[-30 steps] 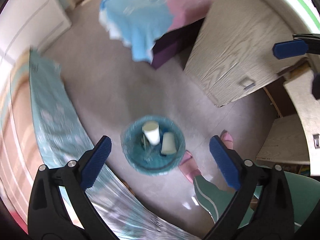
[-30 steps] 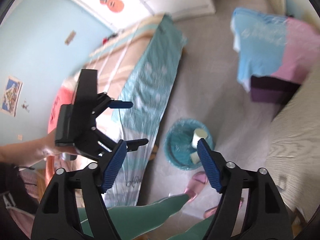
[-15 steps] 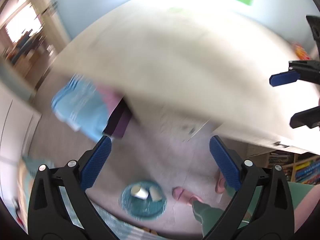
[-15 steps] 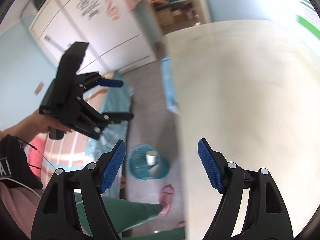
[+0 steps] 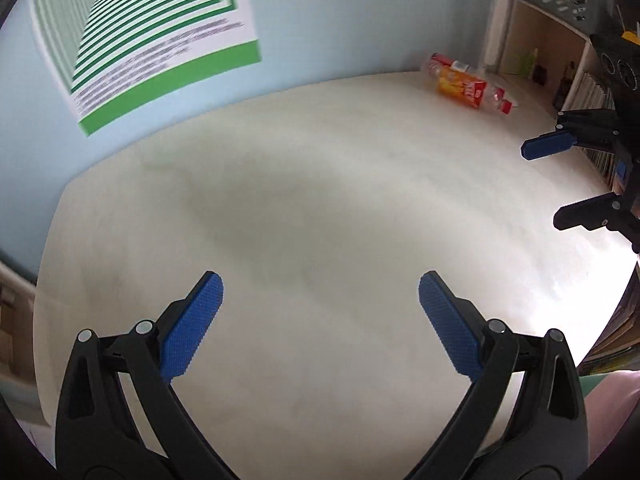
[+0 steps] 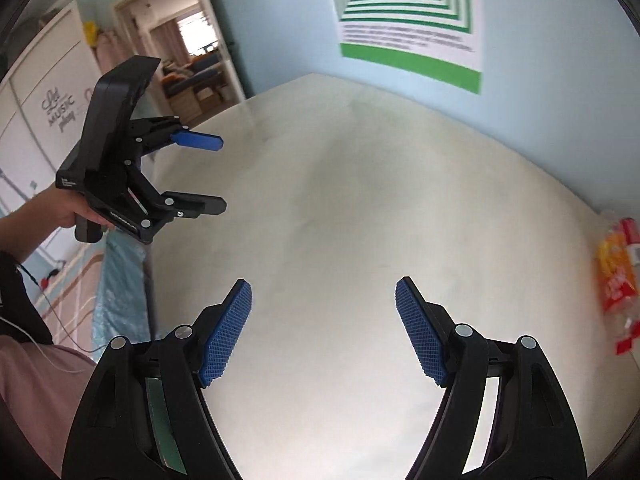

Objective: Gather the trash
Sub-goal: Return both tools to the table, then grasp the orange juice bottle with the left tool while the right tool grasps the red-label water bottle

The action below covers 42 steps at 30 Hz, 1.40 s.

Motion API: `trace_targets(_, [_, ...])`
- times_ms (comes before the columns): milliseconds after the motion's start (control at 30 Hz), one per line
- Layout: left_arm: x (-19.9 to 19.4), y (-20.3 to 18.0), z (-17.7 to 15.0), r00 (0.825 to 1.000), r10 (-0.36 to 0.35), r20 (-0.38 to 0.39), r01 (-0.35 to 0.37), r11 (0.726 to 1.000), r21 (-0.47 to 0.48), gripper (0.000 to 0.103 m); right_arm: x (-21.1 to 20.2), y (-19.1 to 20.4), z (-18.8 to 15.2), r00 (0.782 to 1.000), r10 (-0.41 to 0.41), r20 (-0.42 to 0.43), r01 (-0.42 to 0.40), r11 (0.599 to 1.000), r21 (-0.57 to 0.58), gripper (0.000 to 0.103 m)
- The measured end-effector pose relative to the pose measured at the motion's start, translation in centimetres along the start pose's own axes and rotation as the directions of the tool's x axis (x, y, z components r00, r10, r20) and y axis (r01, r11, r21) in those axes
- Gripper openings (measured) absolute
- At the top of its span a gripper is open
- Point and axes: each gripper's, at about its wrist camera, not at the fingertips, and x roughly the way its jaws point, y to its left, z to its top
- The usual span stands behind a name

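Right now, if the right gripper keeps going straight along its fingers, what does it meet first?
Most likely the bare desk top. The right gripper has open, empty jaws angled down at it, with nothing between them. The crumpled plastic bottle lies well off to its right, outside that line. Depth is hard to judge.

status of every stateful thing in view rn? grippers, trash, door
left gripper: open, nothing between its jaws
right gripper: open, nothing between its jaws
plastic bottle: lying on its side on the desk, near the wall, untouched
doorway: open, next room visible
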Motion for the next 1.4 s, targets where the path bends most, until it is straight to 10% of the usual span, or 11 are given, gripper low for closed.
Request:
trace_targets(533, [14.2, -18.8, 23.9, 0.975, -0.218, -0.031, 0.22, 0.947, 0.234, 0.096, -11.6, -28.5, -5.3, 0.915, -0.398, 0.061, 0.362, 0.881, 0.305, 0.075])
trace_targets(1000, [26.7, -20.8, 32.2, 0.968, -0.204, -0.146, 0.225, 0.963, 0.149, 0.096, -4.8, -38.8, -5.3, 0.958, -0.288, 0.018, 0.264, 0.901, 0.343, 0.064])
trace_targets(1400, [31.0, -18.6, 31.1, 0.944, -0.261, -0.201, 0.269, 0.963, 0.01, 0.098, -0.1, -41.5, -3.7, 0.974, -0.226, 0.012, 0.21, 0.923, 0.323, 0.063])
